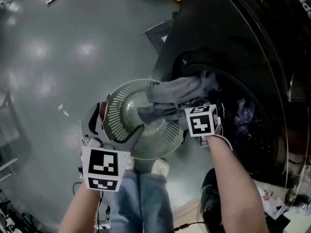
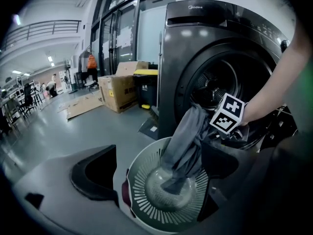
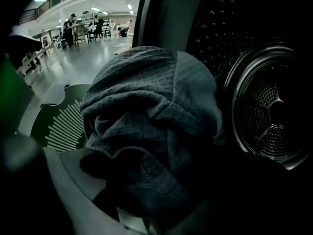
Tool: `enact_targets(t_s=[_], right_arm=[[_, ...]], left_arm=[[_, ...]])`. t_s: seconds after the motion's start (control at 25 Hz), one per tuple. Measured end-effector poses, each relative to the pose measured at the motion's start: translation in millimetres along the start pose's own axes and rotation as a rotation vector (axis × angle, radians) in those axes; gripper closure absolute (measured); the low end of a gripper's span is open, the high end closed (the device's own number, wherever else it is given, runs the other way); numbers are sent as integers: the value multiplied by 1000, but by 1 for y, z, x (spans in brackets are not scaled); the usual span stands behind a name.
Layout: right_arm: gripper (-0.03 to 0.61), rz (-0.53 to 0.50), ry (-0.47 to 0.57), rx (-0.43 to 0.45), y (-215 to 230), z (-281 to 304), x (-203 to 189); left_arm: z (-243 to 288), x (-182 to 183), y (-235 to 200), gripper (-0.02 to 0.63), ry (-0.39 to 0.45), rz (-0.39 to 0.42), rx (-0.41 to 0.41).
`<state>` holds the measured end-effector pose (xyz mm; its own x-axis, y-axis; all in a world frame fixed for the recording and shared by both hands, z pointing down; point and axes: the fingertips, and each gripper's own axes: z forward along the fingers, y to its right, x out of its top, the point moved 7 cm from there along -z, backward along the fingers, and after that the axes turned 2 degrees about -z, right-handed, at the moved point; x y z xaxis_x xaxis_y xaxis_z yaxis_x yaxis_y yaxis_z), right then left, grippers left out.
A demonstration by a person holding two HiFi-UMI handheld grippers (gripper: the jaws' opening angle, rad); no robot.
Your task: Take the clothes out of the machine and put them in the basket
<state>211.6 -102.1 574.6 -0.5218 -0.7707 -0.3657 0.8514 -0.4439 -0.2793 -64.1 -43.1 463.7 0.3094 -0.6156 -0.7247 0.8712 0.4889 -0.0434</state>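
My left gripper (image 1: 114,130) has its fingers clamped on the basket (image 1: 146,152) rim. The right gripper (image 1: 214,120) fingers are opening around the grey garment (image 1: 177,93), which is half inside the basket. More clothes (image 1: 243,113) wait in the machine (image 1: 233,42) beside the basket.

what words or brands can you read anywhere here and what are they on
"Midea": on the washer's top panel, in the left gripper view.
Head view, washer's top edge: white letters cut off by the frame, not readable.
Cardboard box: print too blurred to read.
Sheets on the glass doors: too small to read.
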Motion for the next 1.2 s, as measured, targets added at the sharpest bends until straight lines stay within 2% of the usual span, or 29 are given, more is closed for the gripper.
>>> enact_targets(t_s=[0.04,0.16,0.28,0.4,0.6,0.96,1.2], right_arm=[[79,4,7,-12,2,0,-1],[197,-4,18,-55,9,-5,-2],[353,-28,11,-105,11,-16,-2],[417,3,8,-127,11,-24,-3],[436,70,57,-152,8,-42,-6],[442,225,255,-97,0,-106,-3],[442,290,346,-1,-28,-141,12]], left_arm=[[1,-1,-1,69,-2,0,2],[3,-4,-4,69,-4,-7,7],[2,-7,-3,69,-6,-16,6],[-3,-7,1,69,-7,-17,-7],[-15,-5,6,69,0,-12,-25],[-30,2,3,69,25,-8,-32],[-42,5,-4,69,39,-24,-12]])
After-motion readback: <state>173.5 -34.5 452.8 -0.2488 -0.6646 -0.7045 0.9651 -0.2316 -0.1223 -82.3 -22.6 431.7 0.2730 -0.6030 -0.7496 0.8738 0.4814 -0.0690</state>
